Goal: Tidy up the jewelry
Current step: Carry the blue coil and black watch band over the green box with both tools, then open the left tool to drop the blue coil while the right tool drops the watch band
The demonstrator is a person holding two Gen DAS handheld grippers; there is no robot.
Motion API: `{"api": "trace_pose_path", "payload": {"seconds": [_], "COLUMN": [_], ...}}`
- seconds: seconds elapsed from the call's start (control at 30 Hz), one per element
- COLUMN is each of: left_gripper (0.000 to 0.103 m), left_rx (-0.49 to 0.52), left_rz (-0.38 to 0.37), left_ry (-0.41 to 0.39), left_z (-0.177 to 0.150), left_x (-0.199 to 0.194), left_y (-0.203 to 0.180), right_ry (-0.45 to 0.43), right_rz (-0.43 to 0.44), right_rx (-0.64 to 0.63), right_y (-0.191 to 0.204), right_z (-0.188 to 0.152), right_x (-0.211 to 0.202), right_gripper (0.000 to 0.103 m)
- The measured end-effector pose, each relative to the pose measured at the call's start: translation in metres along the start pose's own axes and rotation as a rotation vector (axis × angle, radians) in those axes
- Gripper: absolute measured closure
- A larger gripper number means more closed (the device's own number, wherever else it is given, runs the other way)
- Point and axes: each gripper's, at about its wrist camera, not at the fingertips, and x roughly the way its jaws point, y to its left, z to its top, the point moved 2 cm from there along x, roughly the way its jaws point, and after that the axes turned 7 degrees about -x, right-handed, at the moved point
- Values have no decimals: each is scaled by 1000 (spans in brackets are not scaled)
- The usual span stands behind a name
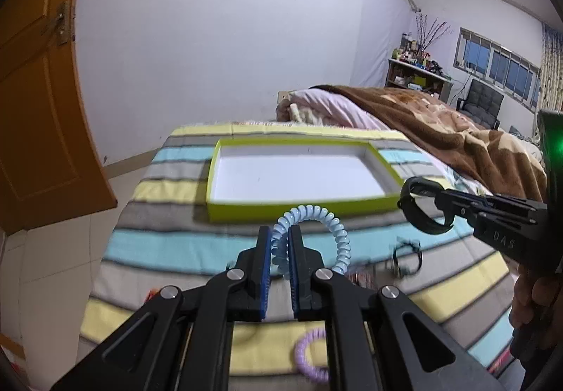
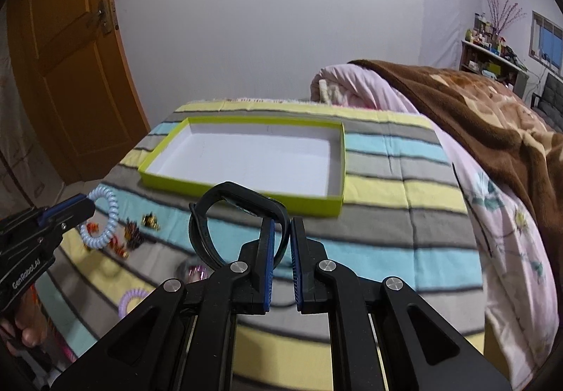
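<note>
I see a bed under a striped blanket (image 2: pixel 387 180) in yellow, grey and blue. On it lie a shallow green-walled box (image 2: pixel 158 176), a purple coil ring (image 2: pixel 132 299) and some small trinkets (image 2: pixel 132 236). Brown bedding (image 2: pixel 492 116) is piled to the right.

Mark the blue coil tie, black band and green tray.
blue coil tie (image 1: pixel 337 222), left wrist view, top of its loop.
black band (image 2: pixel 242 192), right wrist view, upper strap.
green tray (image 2: pixel 239 192), right wrist view, near wall.
</note>
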Motion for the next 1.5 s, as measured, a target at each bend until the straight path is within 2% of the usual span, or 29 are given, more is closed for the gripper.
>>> {"api": "trace_pose_path", "payload": {"seconds": [0.2, 0.4, 0.7, 0.93, 1.17, 1.37, 1.5], "left_gripper": [93, 93, 93, 93, 93, 93, 92], "left_rx": [-8, -9, -12, -23, -46, -61, -62], "left_rz": [-5, 22, 38, 65, 105, 108, 102], "left_ry": [16, 12, 41, 85, 143, 157, 157], "left_z": [33, 59, 77, 77, 71, 72, 71], "left_x": [43, 83, 132, 165, 186, 189, 186], "left_y": [2, 7, 14, 21, 31, 34, 34], "right_ry": [-8, 13, 67, 123, 145, 152, 130], "right_rz": [-23, -30, -38, -41, -57, -55, -33], "right_rx": [-17, -1, 4, 22, 36, 40, 44], "right_y": [-11, -28, -39, -47, -54, -56, -56], "right_z": [30, 51, 64, 66, 69, 73, 74], "right_x": [27, 69, 124, 157, 171, 176, 171], "right_gripper": [94, 94, 94, 94, 94, 93, 86]}}
